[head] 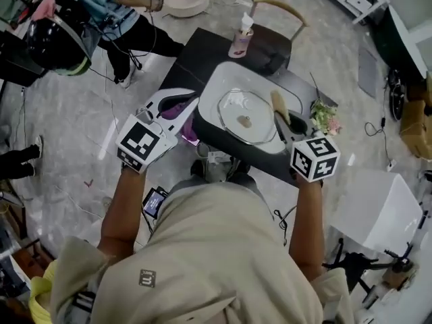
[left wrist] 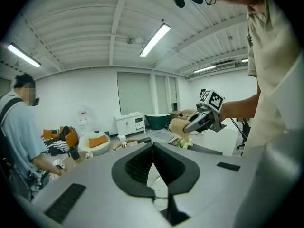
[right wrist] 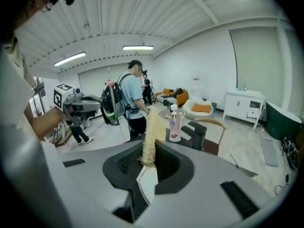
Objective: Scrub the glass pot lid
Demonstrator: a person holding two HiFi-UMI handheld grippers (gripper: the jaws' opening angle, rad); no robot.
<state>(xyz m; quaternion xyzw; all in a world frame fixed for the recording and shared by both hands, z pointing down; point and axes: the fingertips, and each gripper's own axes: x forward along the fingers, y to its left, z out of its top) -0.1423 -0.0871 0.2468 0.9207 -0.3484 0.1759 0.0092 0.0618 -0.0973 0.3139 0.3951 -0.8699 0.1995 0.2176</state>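
Note:
The glass pot lid (head: 244, 117) lies knob up in a white basin (head: 214, 86) on the dark table. My right gripper (head: 283, 121) is over the lid's right rim, shut on a tan scrub pad (head: 279, 106) that sticks up out of the jaws (right wrist: 148, 127). My left gripper (head: 194, 103) hangs at the basin's left edge, just short of the lid, tilted upward. Its jaws meet at the tips (left wrist: 153, 158) with nothing seen between them. Each gripper shows in the other's view: the right gripper (left wrist: 202, 120) with the pad, and the left gripper (right wrist: 78, 103).
A pink soap bottle (head: 241, 39) stands at the table's far end, before a wooden chair (head: 277, 9). A small flower bunch (head: 325, 117) lies right of the basin. Something purple (head: 189, 135) sits under the left gripper. A person in a light-blue shirt (head: 115, 5) stands beyond the table, and a white box (head: 378, 211) at lower right.

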